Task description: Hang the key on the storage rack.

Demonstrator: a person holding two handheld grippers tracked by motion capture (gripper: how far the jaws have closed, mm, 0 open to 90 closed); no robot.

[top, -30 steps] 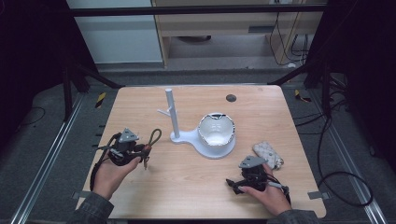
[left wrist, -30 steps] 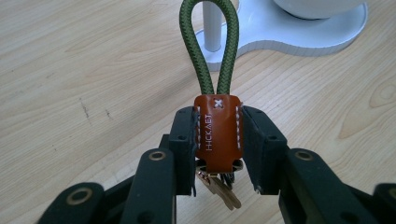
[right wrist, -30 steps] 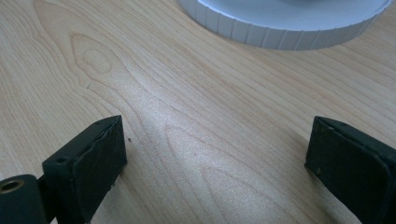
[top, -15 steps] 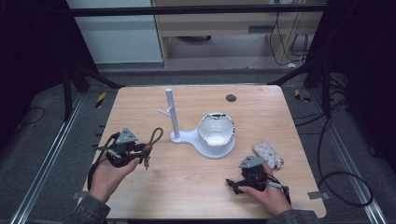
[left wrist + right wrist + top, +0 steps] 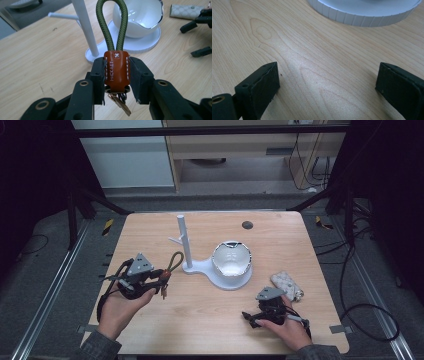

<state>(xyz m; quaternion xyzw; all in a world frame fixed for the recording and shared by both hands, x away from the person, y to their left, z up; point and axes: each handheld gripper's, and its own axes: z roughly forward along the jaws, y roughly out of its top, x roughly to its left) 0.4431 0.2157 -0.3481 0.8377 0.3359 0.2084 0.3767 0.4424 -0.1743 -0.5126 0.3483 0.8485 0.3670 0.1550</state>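
Left gripper (image 5: 116, 75) clenched on the keychain's (image 5: 116, 71) brown leather tab, left of the white stand (image 5: 185, 242), and right gripper (image 5: 264, 312) released, resting near right on the table (image 5: 210, 320); the loop may miss the stand's peg if tilted.

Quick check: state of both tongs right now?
Left tongs: closed on the brown leather keychain with a green cord loop.
Right tongs: open, holding nothing, low over the table.
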